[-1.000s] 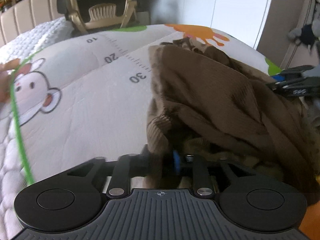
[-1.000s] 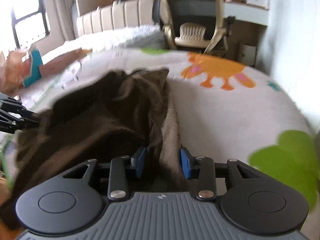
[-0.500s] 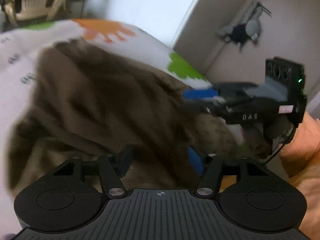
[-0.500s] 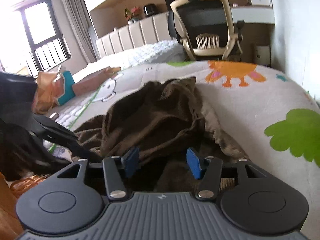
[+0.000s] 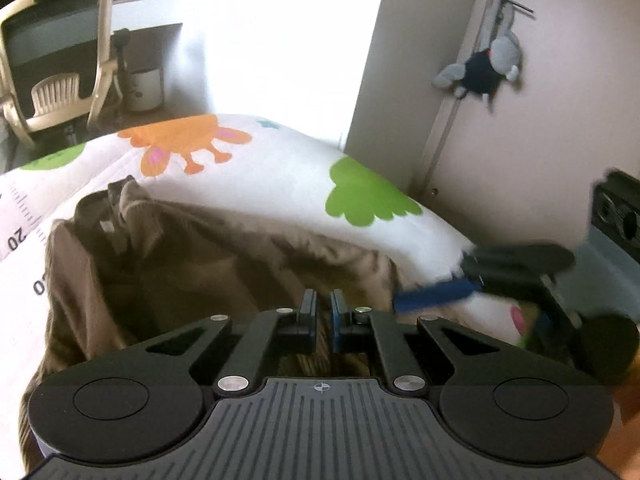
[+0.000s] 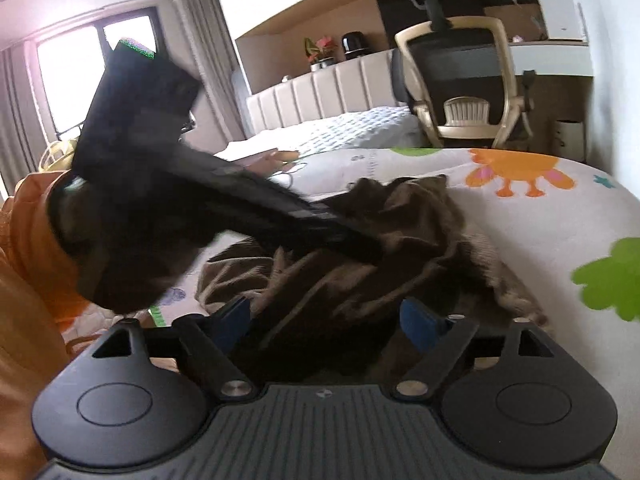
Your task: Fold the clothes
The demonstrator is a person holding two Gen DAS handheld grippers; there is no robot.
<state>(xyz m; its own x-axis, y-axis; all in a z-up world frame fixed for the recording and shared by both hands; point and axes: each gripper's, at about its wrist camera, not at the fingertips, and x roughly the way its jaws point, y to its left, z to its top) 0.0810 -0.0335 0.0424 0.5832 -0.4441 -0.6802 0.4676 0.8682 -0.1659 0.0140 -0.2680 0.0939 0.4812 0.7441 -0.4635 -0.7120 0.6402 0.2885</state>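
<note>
Your left gripper [image 5: 323, 312] has just drawn its jaws nearly together, and whether any cloth is pinched between them is not clear from its own view; the brown knitted garment [image 5: 192, 264] lies crumpled directly ahead of and beneath its tips. Your right gripper [image 6: 326, 318] has just spread its jaws wide, with the brown garment [image 6: 360, 280] bunched loosely between and beyond them, touching neither pad as far as can be seen.

This looks like the early arranging step: the garment is still a heap on the printed quilt [image 5: 272, 184], not laid flat, so no fold has been made. The next move probably calls for finding an edge or hem ahead of the open right jaws, closing on it, and drawing the cloth apart from the left jaws to spread it.

To the left of your left jaws, a ruler print on the quilt reads "20" [image 5: 17, 239]; the figure below it is cut off.
</note>
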